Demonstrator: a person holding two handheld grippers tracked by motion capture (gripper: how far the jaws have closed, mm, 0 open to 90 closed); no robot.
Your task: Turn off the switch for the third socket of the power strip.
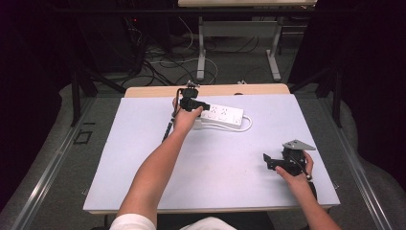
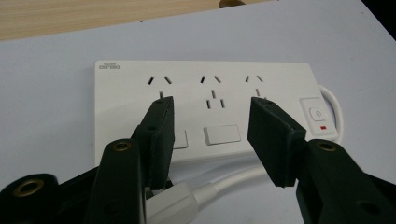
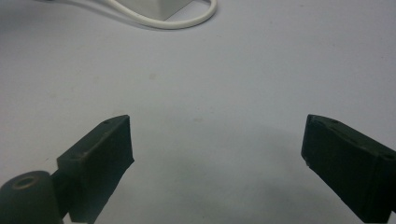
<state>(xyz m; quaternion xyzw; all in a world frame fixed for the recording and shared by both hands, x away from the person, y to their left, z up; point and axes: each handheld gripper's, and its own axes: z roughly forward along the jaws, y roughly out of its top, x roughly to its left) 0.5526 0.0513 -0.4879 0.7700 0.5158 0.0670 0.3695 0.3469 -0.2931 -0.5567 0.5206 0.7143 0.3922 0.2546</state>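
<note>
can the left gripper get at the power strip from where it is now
Probably yes. The left gripper hangs open right over the white power strip, its jaws either side of the middle sockets, with nothing between them. The right gripper sits well away near the table's right edge, so it is not in the way.

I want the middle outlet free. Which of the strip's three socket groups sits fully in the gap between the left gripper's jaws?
The middle socket group on the white power strip: the left gripper straddles it, while its jaws partly cover the lower slots of the two outer groups.

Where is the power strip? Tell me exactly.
In the high view, the white power strip lies at the table's far middle, directly under the left tool; the right tool sits apart, near the right edge.
</note>
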